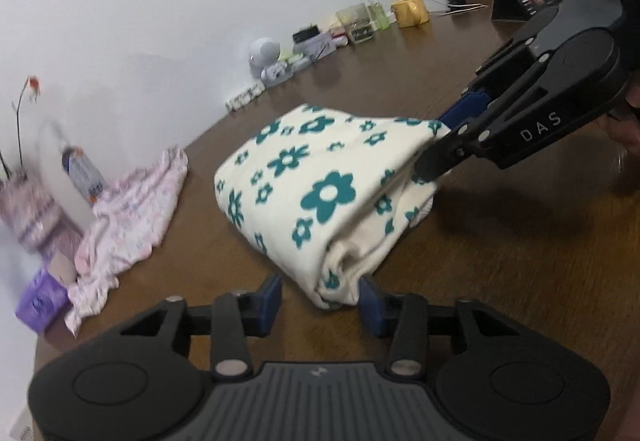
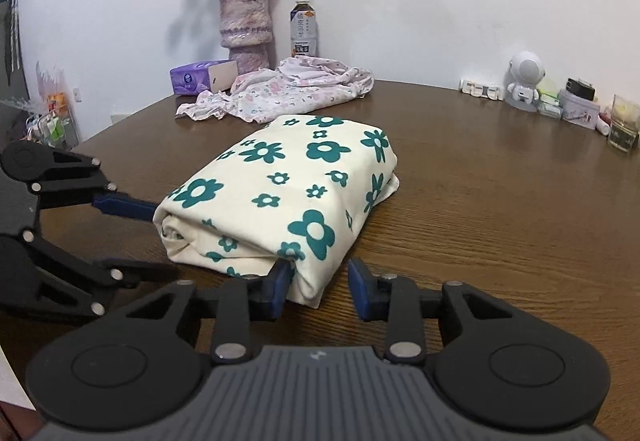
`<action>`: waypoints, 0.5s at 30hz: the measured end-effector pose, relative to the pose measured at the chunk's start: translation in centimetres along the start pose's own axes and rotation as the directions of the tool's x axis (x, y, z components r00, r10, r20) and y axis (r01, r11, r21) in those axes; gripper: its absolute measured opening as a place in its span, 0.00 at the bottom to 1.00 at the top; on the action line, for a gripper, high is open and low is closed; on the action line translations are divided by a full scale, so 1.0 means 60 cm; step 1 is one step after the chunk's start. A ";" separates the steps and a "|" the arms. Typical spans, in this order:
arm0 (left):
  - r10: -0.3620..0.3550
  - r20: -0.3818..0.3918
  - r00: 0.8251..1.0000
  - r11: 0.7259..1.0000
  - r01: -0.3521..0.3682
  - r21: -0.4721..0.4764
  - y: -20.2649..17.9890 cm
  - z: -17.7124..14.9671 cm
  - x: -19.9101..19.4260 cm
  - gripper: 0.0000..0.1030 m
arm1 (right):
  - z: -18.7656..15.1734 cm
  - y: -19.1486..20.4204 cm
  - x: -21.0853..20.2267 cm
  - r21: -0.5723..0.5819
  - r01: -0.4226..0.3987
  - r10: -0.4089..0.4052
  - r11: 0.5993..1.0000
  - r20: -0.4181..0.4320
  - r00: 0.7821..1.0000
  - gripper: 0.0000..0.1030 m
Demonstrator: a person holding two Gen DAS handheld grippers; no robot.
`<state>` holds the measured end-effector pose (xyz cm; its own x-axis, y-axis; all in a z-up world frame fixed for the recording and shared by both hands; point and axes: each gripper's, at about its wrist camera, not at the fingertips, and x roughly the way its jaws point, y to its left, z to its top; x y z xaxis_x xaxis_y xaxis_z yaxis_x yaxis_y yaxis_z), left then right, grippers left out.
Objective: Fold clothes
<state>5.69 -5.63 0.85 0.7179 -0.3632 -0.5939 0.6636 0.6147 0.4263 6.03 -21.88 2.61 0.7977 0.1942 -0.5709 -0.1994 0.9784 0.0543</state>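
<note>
Left wrist view: folded floral garment (image 1: 320, 193) laid mid-table (image 1: 520, 261), bare wood seen on near and right sides. Pink garment (image 1: 132, 217) crumpled beside far-left edge. Left gripper (image 1: 320, 295) held spread, near corner of bundle framed between pads. Right gripper (image 1: 438, 145) angled down at far corner.

Right wrist view: right gripper (image 2: 318, 283) held low, released, left pad touched by bundle corner. Left gripper (image 2: 132, 237) spread at bundle's left end.

Black linkage arms on both grippers, left (image 1: 320, 299) and right (image 2: 318, 283), joined by silver screws. Tipped with blue pads (image 1: 273, 297). Grey ribbed base between round black hubs. Lettered "DAS" in white on one arm.
</note>
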 end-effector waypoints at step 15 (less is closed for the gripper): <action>-0.083 0.077 0.994 0.894 0.109 -0.434 0.064 -0.017 0.014 0.10 | -0.008 0.009 0.011 0.001 -0.007 0.007 1.000 -0.010 1.000 0.13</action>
<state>8.64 -2.84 1.33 0.6740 -0.4659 -0.5732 0.5804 0.8141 0.0208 6.19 -21.27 1.89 0.7909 0.2003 -0.5783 -0.2045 0.9771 0.0589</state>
